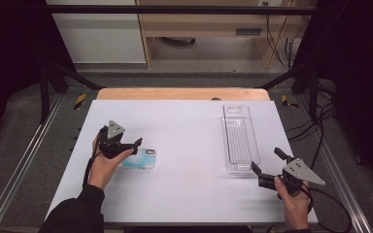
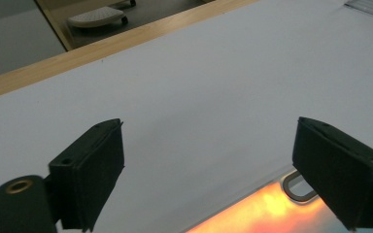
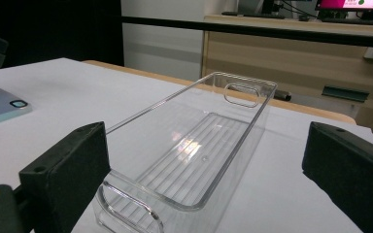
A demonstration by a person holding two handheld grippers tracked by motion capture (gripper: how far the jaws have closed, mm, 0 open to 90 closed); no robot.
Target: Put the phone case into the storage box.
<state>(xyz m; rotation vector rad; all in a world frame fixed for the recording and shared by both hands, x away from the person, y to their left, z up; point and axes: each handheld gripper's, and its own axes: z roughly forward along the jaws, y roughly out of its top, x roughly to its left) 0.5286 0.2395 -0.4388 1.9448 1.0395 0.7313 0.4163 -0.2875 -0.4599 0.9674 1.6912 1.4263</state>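
white sheet covers the counter (image 1: 184, 184), with a strip of bare wood along its far edge. on the right half stands a clear plastic tray (image 1: 239, 141), long and narrow, ribbed on its floor, with a handle cut-out at each short end. on the left half lies a phone (image 1: 143, 158) in a pale blue case, flat, camera side up, well apart from the tray.

the left gripper (image 1: 137, 144) sits at the phone's left end, held low over the counter. its jaws are spread wide, with nothing pinched between them. in the left gripper view the phone (image 2: 267, 206) lies just below and ahead of the jaws, nearer the right-hand one, whose tip overlaps the camera ring; whether that jaw touches the case i cannot tell. here the case glows orange and yellow, a colour the high view does not give.

the right gripper (image 1: 267, 164) is held at the tray's near short end, just beside it, jaws spread and pinching nothing. the right gripper view looks along the tray (image 3: 194, 155), whose near end lies between the two jaws, its rim clear of both. that view also shows the phone (image 3: 0, 104) far off at the left, and a wooden desk beyond the counter.
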